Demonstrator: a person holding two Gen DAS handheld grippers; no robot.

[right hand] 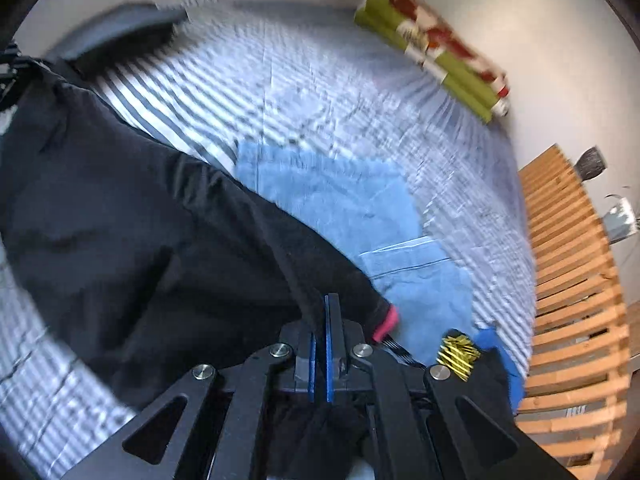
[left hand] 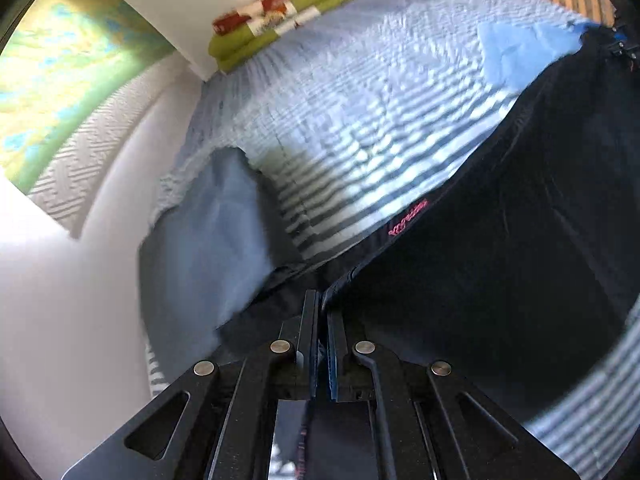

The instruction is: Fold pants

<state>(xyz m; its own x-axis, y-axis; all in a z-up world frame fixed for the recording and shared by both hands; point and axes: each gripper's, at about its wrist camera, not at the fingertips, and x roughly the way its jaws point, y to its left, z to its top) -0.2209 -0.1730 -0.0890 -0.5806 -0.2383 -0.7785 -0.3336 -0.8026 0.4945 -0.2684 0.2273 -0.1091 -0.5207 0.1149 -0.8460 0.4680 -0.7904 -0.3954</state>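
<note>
Black pants (left hand: 520, 240) with a small pink logo (left hand: 408, 220) hang stretched above a striped bed. My left gripper (left hand: 320, 300) is shut on one edge of the pants at the bottom of the left wrist view. The cloth runs up to the far top right, where the right gripper (left hand: 619, 42) shows small. In the right wrist view my right gripper (right hand: 326, 302) is shut on the black pants (right hand: 140, 220) near a pink-trimmed end (right hand: 386, 318). Both views are blurred by motion.
The blue-and-white striped sheet (left hand: 360, 120) covers the bed. A light blue cloth (right hand: 340, 200) lies on it under the pants. A folded green and red blanket (right hand: 436, 52) sits by the wall. Bare wooden slats (right hand: 576, 280) lie at the right, and a grey-blue pillow (left hand: 216, 240) at the left.
</note>
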